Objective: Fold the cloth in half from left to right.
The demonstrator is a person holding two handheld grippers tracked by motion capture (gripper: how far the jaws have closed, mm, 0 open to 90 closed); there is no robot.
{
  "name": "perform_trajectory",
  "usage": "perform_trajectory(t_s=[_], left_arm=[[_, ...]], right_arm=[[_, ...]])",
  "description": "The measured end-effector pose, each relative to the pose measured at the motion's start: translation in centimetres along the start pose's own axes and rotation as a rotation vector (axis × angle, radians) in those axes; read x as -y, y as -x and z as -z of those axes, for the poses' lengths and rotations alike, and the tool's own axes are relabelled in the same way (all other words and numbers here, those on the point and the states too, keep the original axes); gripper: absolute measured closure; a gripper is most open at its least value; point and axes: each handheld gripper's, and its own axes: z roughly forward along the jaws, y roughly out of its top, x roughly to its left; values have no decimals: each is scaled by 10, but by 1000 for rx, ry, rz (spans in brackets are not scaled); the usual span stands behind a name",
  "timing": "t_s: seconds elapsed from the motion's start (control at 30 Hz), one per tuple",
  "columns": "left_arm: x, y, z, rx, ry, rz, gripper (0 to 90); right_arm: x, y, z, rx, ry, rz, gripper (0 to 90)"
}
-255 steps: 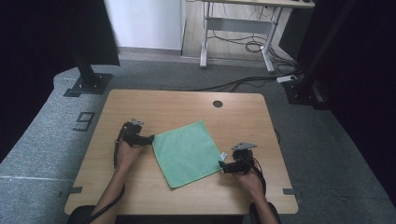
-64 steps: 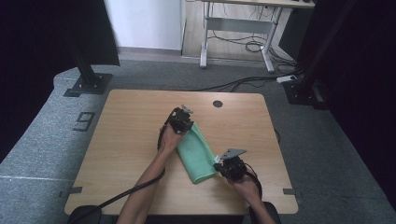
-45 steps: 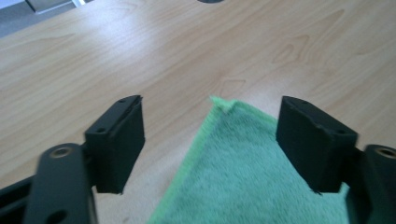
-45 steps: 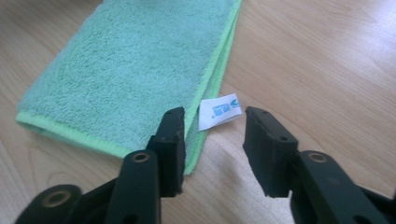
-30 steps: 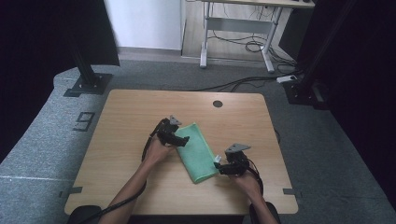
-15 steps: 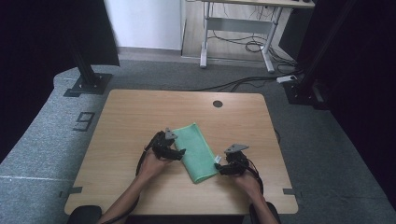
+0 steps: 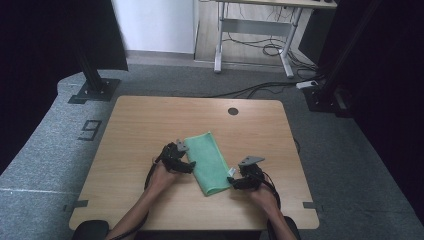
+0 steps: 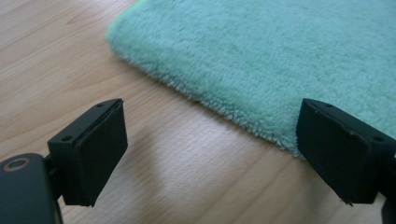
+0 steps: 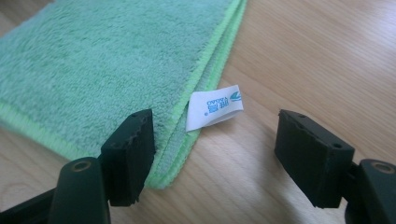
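1. Wooden table [image 7: 150,125] stands on grey carpet; a second desk with trailing cables sits behind it, and dark curtains close both sides.
2. Green cloth [image 7: 207,161] lies near the table's middle, folded in half into a long strip running diagonally between the two grippers. In the right gripper view the doubled hemmed edges [image 9: 205,70] are stacked and roughly aligned, consistent with a fold in progress.
3. Left gripper [image 7: 186,165] is just beside the cloth's folded long side; its jaws stand wide apart with nothing between them, resting over bare wood at the fabric's edge [image 8: 224,114].
4. Right gripper [image 7: 236,182] sits at the near corner, jaws apart and straddling that corner without pinching it. Judged: placed to take the corner for a second fold.
5. White label [image 9: 215,107] protrudes from the hem, carrying small blue print and a logo; wording too small to read.
6. Floor marking "9" [image 7: 90,130] is legible left of the table.
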Motion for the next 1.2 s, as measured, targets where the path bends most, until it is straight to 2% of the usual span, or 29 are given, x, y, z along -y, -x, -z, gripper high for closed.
perform_trajectory(t_s=[0.1,0.27,0.73,0.97,1.1,1.2], left_arm=[[0,-4,0,1,-3,4,91],[-1,-15,-2,-6,-6,13,88],[-9,-38,-11,-41,-16,16,77],[-11,-41,-13,-49,-17,25,78],[-11,-41,-12,-53,-21,21,82],[-12,-39,-11,-60,-19,20,84]], right_arm=[[-1,-3,-1,-10,2,8,285],[-6,-18,-6,-26,3,41,282],[-20,-45,-24,-23,29,46,245],[-26,-48,-29,-10,24,61,232],[-25,-47,-29,-14,25,52,239],[-26,-49,-28,-6,26,71,247]])
